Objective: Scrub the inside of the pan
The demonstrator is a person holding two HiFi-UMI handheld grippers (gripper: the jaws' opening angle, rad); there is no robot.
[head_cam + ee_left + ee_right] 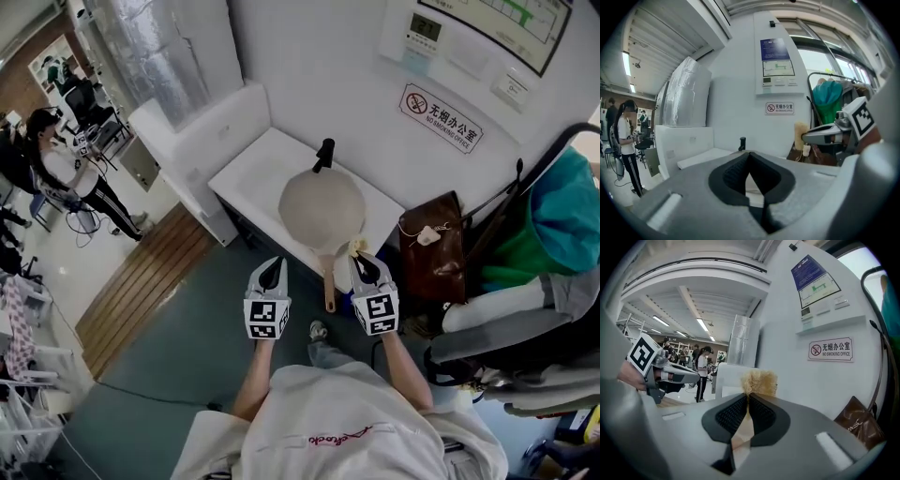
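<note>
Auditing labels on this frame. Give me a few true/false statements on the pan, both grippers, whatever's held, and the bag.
1. The right gripper is shut on a tan fuzzy scrubber. True.
2. The left gripper grips the pan's wooden handle. False: its jaws are shut on nothing, and in the head view the handle lies untouched between the two grippers.
3. The round beige pan sits on the white table with its handle pointing toward the person. True.
4. The brown leather bag lies on the table next to the pan. False: it stands off the table, to the right of it, against the wall.
</note>
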